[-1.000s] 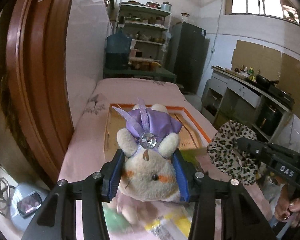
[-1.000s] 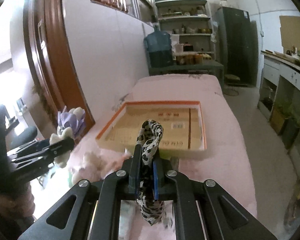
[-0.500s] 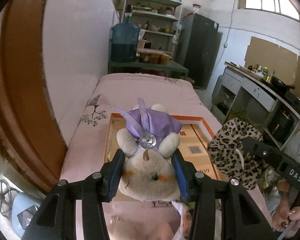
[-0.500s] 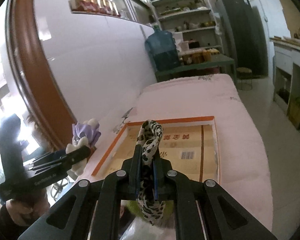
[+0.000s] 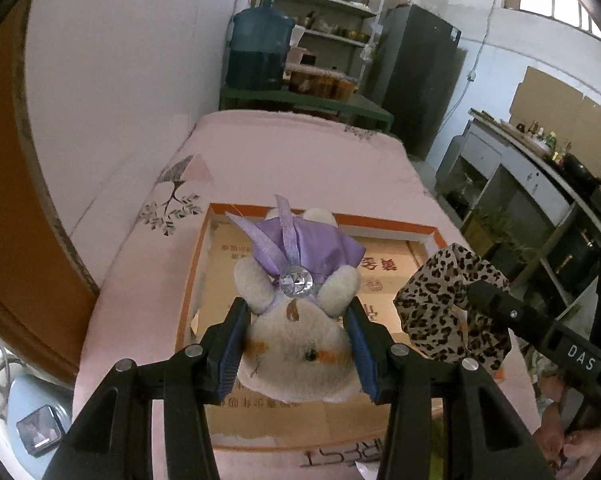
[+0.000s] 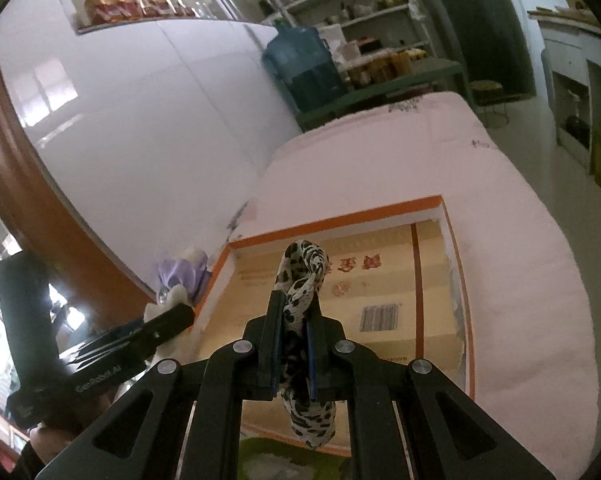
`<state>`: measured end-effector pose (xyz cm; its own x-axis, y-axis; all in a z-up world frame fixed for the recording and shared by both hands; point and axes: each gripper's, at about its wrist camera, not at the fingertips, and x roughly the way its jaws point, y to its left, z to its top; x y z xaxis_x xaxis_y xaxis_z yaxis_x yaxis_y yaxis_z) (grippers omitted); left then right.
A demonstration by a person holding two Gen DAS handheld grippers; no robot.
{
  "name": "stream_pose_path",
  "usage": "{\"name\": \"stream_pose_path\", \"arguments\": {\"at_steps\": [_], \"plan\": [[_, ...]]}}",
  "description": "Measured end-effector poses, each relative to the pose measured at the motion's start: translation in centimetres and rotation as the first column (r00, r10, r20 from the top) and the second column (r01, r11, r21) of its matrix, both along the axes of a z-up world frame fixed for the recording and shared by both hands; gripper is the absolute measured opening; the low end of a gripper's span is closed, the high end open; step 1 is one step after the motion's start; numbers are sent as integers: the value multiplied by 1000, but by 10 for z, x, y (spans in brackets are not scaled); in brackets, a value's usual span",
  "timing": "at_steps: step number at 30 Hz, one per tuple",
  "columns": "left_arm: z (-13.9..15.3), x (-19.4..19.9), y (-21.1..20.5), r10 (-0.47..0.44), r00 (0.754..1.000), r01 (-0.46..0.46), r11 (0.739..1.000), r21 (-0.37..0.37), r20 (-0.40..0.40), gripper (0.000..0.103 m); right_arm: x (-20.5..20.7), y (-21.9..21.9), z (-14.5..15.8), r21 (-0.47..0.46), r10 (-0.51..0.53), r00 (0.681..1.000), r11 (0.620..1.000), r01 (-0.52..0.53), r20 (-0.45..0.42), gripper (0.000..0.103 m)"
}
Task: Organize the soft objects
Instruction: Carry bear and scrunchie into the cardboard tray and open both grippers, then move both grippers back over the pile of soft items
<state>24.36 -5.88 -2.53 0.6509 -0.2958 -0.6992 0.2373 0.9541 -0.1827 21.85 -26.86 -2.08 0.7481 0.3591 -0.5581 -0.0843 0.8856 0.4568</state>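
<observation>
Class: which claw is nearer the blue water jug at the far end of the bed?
Hard to call. The water jug stands far beyond both. The left claw and the right claw hover side by side over the tray.

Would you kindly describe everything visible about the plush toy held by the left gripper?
The plush toy is cream, fluffy fabric with a dark bead eye, orange cheek marks, a purple satin dress, ribbons and a clear gem at the neck. It is held head toward the camera, its head squeezed between the blue-padded jaws of the left gripper, raised above the shallow cardboard tray.
</observation>
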Motion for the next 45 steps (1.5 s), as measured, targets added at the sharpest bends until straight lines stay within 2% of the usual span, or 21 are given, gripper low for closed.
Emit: {"name": "stream_pose_path", "arguments": {"at_steps": [7,11,16,22,24,28,33,36,45], "plan": [[-23,19,-3,24,998,-24,1000,4,-54,48,14,-4,-25,-31,-18,998,999,16,-57,11],[-34,25,-5,33,996,-31,999,24,-77,49,16,-2,-36,-96,-33,996,995,25,-82,13],[-44,28,-11,-3,993,8,999,45,-114,51,16,0,-47,-178,-64,992,983,43,-112,15],[-51,29,-14,-23,990,33,997,68,-141,55,11,3,-48,-266,-105,988,961,72,-111,33],[-47,26,-13,-22,992,29,998,55,-125,57,7,5,-44,-287,-110,989,955,78,-96,48],[-34,18,-10,-36,998,38,999,28,-60,66,-5,12,-35,-350,-125,991,931,100,-48,60],[-17,3,-13,-90,996,89,995,37,8,67,-24,21,-23,-410,-137,991,903,127,7,62],[-7,-8,-12,-121,993,121,993,15,7,67,-37,24,-15,-413,-140,990,900,140,32,64],[17,-51,3,-49,995,50,999,-10,82,66,-81,28,2,-354,-158,987,921,161,36,64]]}}
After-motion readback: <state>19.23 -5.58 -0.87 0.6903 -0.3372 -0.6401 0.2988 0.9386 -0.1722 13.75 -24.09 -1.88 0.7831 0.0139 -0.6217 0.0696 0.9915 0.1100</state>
